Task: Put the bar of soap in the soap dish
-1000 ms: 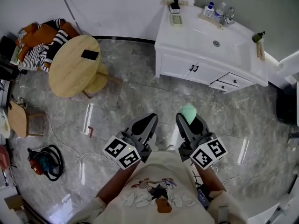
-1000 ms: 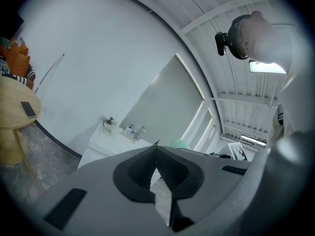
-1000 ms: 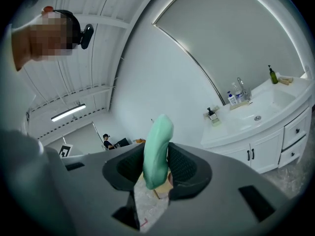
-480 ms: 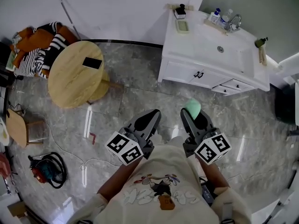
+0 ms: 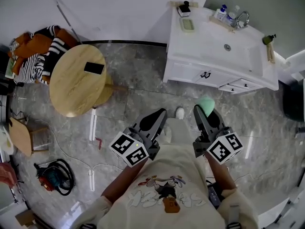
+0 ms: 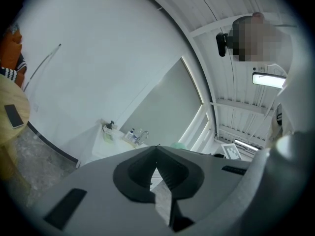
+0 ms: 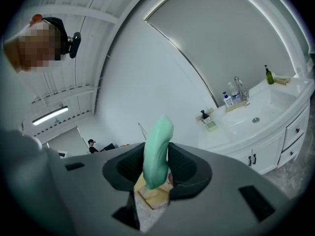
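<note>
My right gripper (image 5: 206,109) is shut on a mint green bar of soap (image 5: 206,104), which sticks up between its jaws (image 7: 157,151). The soap dish (image 5: 187,25), pale green, lies at the back left corner of the white vanity (image 5: 205,46), and it shows small in the right gripper view (image 7: 211,126) too. The left gripper (image 5: 158,114) is shut and holds nothing; in its own view its jaws (image 6: 157,159) meet at the tips. Both grippers hang over the grey marble floor, well short of the vanity.
A dark pump bottle (image 5: 184,7) stands behind the dish. The basin (image 5: 228,47), tap (image 5: 240,19) and bottles (image 5: 220,12) fill the vanity's right. A round wooden table (image 5: 78,78) with a phone (image 5: 94,68) stands left. A cable and tool (image 5: 52,178) lie on the floor.
The person has stepped toward the vanity: both grippers shifted right and slightly forward, the soap still gripped. A foot now shows between the grippers.
</note>
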Demonstrator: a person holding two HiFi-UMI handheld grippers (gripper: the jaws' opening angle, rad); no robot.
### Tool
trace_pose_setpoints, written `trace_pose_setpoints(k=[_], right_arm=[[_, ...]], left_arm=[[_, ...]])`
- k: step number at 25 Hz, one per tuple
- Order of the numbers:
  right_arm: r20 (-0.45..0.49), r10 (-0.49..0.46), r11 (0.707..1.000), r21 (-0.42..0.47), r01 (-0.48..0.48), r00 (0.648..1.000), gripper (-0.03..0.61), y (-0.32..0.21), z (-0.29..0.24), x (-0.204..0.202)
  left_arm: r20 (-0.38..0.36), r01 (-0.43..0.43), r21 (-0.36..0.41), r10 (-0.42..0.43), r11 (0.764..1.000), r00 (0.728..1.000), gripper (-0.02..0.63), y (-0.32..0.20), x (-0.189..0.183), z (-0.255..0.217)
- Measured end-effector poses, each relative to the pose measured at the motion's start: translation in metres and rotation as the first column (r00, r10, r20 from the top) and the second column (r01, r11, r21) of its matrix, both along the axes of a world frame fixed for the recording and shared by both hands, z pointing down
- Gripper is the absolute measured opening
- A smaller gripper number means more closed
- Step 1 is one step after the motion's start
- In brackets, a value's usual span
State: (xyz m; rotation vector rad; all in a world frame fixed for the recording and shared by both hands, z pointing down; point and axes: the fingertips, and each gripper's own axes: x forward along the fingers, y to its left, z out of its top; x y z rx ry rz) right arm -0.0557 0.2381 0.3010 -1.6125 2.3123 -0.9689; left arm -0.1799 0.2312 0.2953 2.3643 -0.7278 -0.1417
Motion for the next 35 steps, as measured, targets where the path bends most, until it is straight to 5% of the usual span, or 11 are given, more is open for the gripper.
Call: trace_pose_setpoints(k=[13, 35], right_arm=[[0.024, -0.006, 1.0, 0.025, 0.006, 1.0, 0.14, -0.09, 0.012, 0.031], [0.028, -0.101, 0.994, 0.033, 0.1, 0.995, 0.14, -0.314, 0.022, 0.164]], left_arm=[[0.018, 0.049, 0.002, -0.049, 0.999, 0.999, 0.009, -0.081, 0.017, 0.011], [0.092, 0.093, -0.033, -0.09, 0.995, 0.992, 0.009, -0.295, 0.166, 0.018]])
